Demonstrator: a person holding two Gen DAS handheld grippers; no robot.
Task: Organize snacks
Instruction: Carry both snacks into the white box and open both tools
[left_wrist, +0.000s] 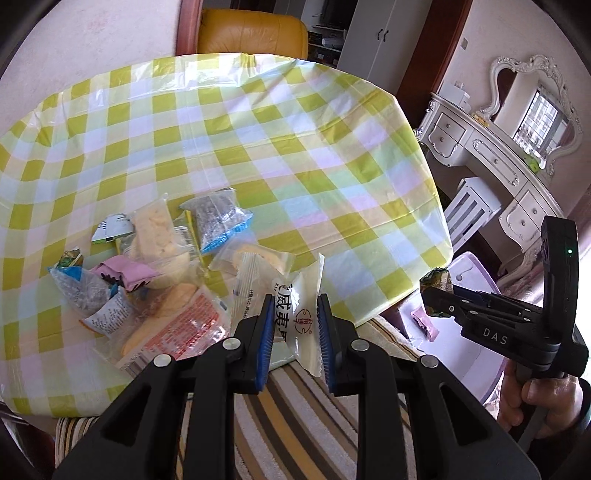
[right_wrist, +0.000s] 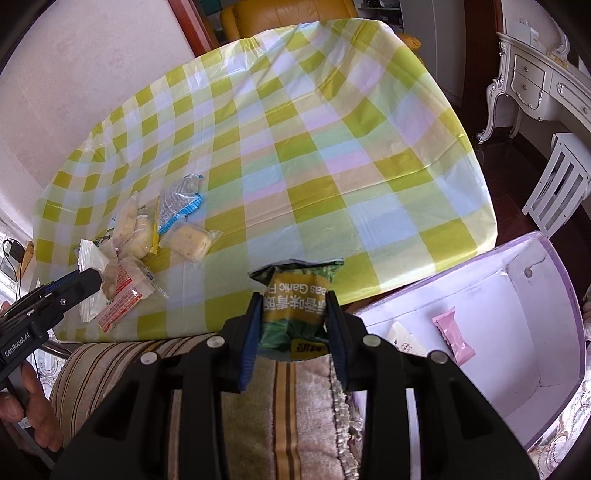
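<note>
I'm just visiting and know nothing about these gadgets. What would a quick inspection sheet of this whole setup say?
Surface: table under a green checked plastic cloth.
Job's things: snack pile on the cloth; lilac box holding a pink packet and a pale packet.
Clutter: nothing seen.
Grippers: left gripper clamps a white packet; right gripper clamps a green pea packet.
Cables: black cable at far left.
Surroundings: yellow chair, white dresser, striped cushion.
</note>
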